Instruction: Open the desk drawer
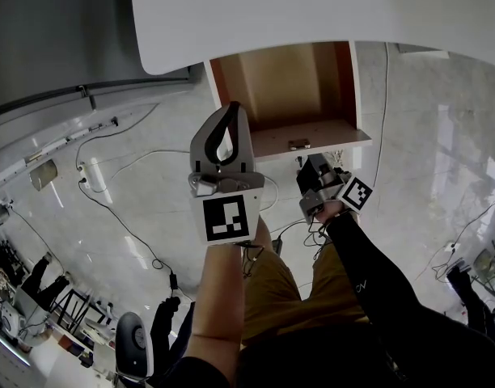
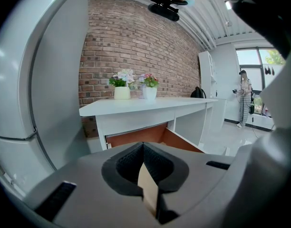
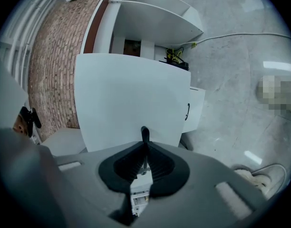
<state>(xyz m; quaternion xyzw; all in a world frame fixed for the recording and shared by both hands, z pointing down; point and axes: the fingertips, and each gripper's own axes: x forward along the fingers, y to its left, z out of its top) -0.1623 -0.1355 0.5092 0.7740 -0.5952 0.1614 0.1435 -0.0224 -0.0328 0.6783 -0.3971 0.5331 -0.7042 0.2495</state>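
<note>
— Drawer first: where is it?
— Out from under the white bench, at the far middle of the head view. It stands open, bare brown inside showing, white front on the near side.
— Start at the left, then. What's there?
— Pale glossy floor, then the left gripper, raised close to the head camera, just left of the drawer and apart from it.
— Its jaws?
— Pressed together, nothing between them. Its own view looks over them at the bench from the front: flower pots on top against a brick wall, and the drawer's brown side jutting out below the top.
— And right of that?
— The right gripper, lower down, rolled onto its side, right at the drawer's white front.
— Holding anything?
— Yes. In its own view the jaws are pinching a thin dark handle set on that front; the handle's end sticks out just past the tips.
— The arms?
— Left forearm bare, the right in a dark sleeve.
— Anything further right?
— In the left gripper view a person stands far off by a bright window. In the right gripper view a second handle, dark too, sits on a smaller white panel just beside the front, on the floor side.
</note>
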